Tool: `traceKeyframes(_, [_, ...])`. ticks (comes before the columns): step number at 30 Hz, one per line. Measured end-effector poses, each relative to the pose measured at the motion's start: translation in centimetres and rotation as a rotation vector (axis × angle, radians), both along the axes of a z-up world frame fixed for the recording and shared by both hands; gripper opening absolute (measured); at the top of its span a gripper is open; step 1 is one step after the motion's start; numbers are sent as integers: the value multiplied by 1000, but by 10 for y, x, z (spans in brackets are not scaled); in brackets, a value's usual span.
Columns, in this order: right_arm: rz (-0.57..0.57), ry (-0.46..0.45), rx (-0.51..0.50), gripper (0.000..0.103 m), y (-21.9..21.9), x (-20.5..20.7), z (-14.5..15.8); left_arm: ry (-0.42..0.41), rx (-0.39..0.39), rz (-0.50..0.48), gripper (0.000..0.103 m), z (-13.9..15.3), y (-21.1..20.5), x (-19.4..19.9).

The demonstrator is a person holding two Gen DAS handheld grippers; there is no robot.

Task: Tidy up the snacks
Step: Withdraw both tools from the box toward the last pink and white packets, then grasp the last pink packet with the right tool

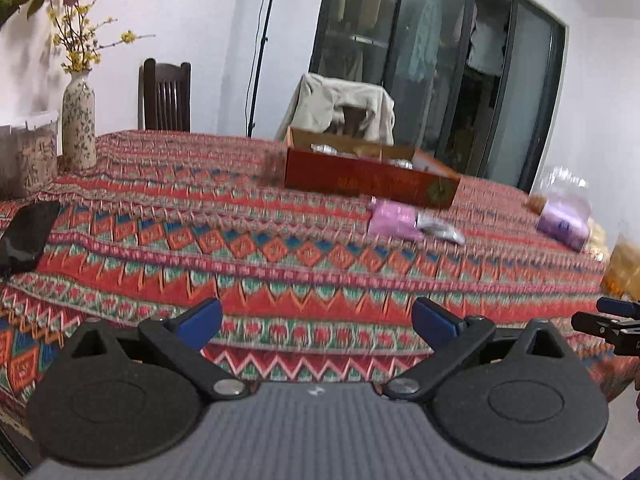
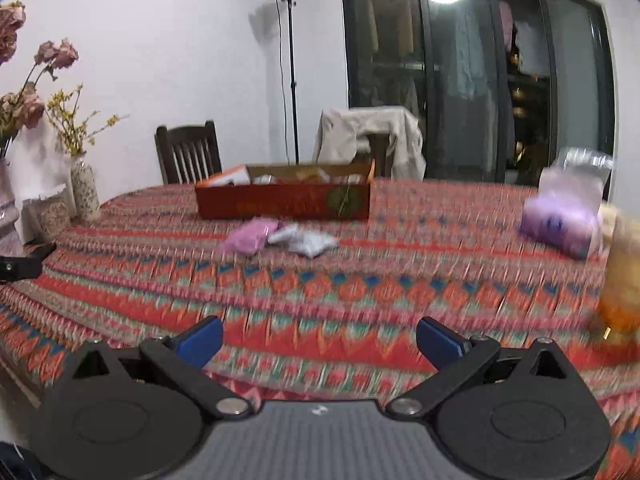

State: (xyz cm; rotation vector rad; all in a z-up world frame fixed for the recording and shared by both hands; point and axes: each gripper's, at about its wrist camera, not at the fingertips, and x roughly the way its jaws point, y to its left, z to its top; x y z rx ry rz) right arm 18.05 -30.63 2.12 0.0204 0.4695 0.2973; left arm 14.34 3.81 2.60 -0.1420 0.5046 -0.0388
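A red cardboard box [image 1: 368, 180] [image 2: 284, 202] with several snacks inside stands on the patterned tablecloth [image 1: 248, 248]. In front of it lie a pink snack packet [image 1: 394, 220] [image 2: 250, 236] and white packets [image 1: 440, 230] [image 2: 308, 242]. A purple packet in a clear bag [image 1: 566, 218] [image 2: 560, 222] and an orange snack bag [image 1: 622, 268] [image 2: 624, 296] sit at the right. My left gripper [image 1: 318, 320] and right gripper [image 2: 320, 340] are both open and empty, above the near table edge. The right gripper's tip also shows in the left wrist view [image 1: 608, 320].
A floral vase [image 1: 79, 120] [image 2: 85, 190] with yellow flowers and a clear container [image 1: 26, 152] stand at the table's left. A black object [image 1: 26, 236] lies near the left edge. Two chairs [image 1: 166, 96] [image 2: 370, 140] stand behind the table, one draped with cloth.
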Motion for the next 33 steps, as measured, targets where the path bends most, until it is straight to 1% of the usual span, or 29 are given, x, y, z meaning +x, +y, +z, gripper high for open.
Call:
traceKeyframes(2, [17, 23, -8, 103, 4, 0, -11, 17, 1, -5, 103, -6, -2, 1])
traceKeyframes(5, [12, 23, -30, 103, 9, 1, -18, 24, 1, -7, 103, -9, -4, 4])
traceKeyframes(13, [18, 45, -15, 103, 17, 15, -17, 38, -7, -9, 103, -6, 0, 18])
traceKeyframes(18, [43, 70, 16, 103, 25, 39, -9, 48, -13, -2, 103, -7, 7, 37])
traceKeyframes(22, [66, 87, -2, 103, 51, 78, 2, 28, -3, -5, 103, -3, 14, 61])
traceKeyframes(25, [115, 98, 1, 103, 77, 116, 9, 34, -3, 12, 103, -2, 22, 87])
traceKeyframes(30, [173, 142, -13, 102, 133, 187, 12, 38, 7, 29, 103, -5, 39, 127])
traceKeyframes(33, [192, 182, 2, 101, 162, 225, 9, 47, -8, 39, 103, -6, 49, 145])
